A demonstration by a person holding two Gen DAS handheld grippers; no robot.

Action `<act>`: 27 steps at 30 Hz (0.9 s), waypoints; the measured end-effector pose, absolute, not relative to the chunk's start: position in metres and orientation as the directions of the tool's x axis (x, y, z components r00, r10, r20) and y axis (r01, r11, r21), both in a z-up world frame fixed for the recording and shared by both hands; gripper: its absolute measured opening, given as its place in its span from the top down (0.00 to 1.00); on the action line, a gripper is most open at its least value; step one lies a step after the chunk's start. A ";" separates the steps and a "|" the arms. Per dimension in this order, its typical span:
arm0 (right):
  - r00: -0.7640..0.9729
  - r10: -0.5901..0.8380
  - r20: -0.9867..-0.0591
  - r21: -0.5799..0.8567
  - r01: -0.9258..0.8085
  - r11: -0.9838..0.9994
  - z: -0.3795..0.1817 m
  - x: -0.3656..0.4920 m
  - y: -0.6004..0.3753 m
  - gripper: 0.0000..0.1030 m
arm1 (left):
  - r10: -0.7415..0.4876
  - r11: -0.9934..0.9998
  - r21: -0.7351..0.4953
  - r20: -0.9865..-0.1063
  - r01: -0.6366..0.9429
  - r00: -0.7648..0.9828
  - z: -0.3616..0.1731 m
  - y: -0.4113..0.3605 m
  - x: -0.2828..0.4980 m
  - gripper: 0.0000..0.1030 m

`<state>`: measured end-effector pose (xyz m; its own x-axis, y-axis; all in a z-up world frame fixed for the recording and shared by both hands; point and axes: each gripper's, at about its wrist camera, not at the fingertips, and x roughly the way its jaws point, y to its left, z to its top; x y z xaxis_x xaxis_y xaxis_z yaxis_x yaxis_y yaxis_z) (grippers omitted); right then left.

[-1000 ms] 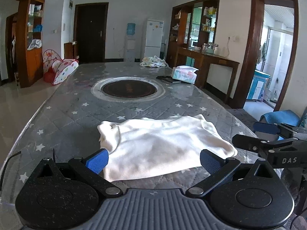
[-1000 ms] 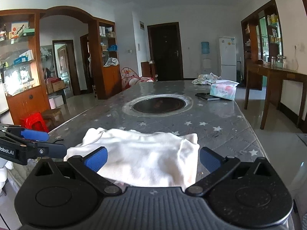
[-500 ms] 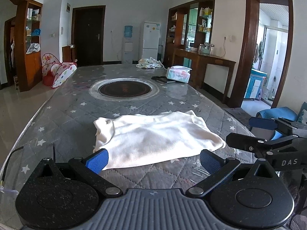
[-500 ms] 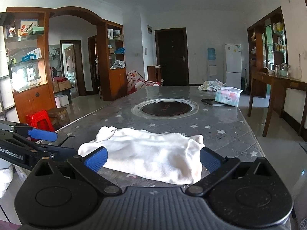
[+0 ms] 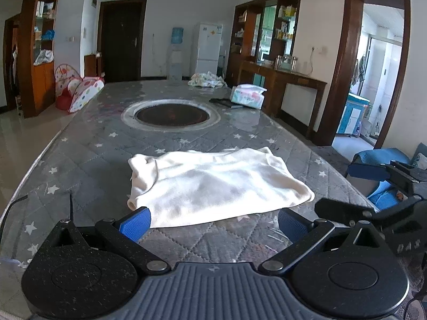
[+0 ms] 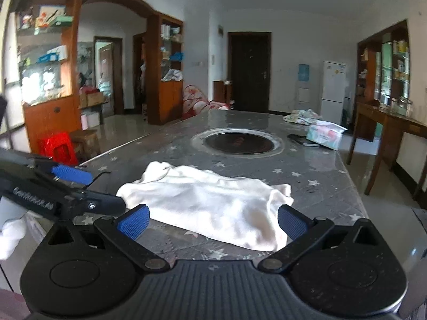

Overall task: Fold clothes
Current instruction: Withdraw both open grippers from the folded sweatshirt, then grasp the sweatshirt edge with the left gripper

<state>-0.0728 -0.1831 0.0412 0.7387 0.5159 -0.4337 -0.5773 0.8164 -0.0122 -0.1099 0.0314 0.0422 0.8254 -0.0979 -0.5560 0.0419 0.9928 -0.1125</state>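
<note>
Both of your grippers hang with jaws spread wide and nothing in them: the left gripper (image 5: 213, 221) and the right gripper (image 6: 212, 222), each over the table's (image 5: 88, 157) near edge. Just past them the white garment (image 5: 213, 184) lies flat near that edge, seemingly folded once into a rough rectangle. You likely have further folds left.
</note>
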 end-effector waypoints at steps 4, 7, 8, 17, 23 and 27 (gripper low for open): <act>0.705 0.543 -0.456 -0.029 -0.622 0.783 0.037 -0.066 -0.169 0.00 | -0.074 0.993 -0.121 -0.584 0.003 0.808 0.038 0.046 -0.096 0.00; 0.670 0.563 -0.484 -0.049 -0.663 0.747 0.035 -0.059 -0.155 0.03 | -0.043 0.989 -0.137 -0.600 -0.050 0.799 0.037 0.062 -0.084 0.00; 0.657 0.568 -0.495 -0.061 -0.679 0.732 0.033 -0.056 -0.149 0.05 | -0.033 0.987 -0.144 -0.605 -0.069 0.796 0.036 0.067 -0.080 0.01; 0.517 0.621 -0.589 -0.127 -0.818 0.561 0.016 -0.035 -0.085 0.20 | 0.004 0.948 -0.243 -0.636 -0.206 0.772 0.041 0.119 -0.045 0.07; 0.444 0.632 -0.635 -0.163 -0.876 0.453 0.001 -0.025 -0.037 0.36 | -0.029 0.911 -0.330 -0.648 -0.246 0.761 0.038 0.140 -0.027 0.07; 0.424 0.623 -0.657 -0.170 -0.889 0.425 -0.008 -0.016 -0.016 0.45 | -0.064 0.882 -0.390 -0.657 -0.265 0.752 0.032 0.147 -0.019 0.07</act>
<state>-0.0155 -0.0161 -0.0083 0.4238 0.6230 -0.6575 -0.8890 0.4252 -0.1700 -0.0189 0.1471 0.0317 0.7515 -0.0641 -0.6566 -0.2653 0.8818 -0.3898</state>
